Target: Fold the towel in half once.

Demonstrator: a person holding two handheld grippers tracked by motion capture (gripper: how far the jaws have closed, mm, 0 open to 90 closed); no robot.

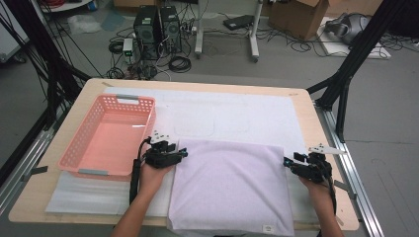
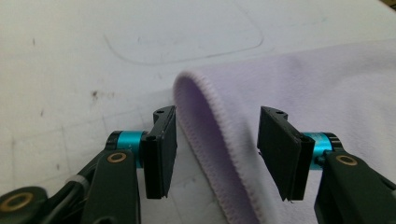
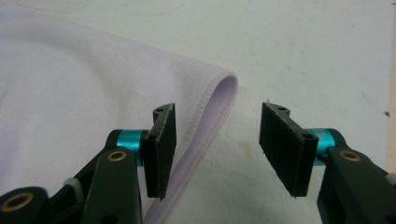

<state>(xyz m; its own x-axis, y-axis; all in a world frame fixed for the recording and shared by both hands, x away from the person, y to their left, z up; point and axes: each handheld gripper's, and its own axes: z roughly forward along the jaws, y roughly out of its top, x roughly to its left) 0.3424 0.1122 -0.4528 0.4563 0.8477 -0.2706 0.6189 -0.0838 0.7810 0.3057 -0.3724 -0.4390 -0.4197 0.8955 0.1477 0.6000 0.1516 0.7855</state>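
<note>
The soft lilac fleece towel (image 1: 230, 185) lay folded flat on the white-padded desk (image 1: 237, 116), right of the empty pink plastic basket (image 1: 106, 136). The left claw (image 1: 181, 153) and right claw (image 1: 288, 163) stood half open at its far corners, gripping nothing. One fold seemed done; further folding and probably basketing remained.

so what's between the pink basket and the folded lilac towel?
In the high view, the left gripper and its hand sit between the pink basket and the lilac towel, over the white mat.
</note>
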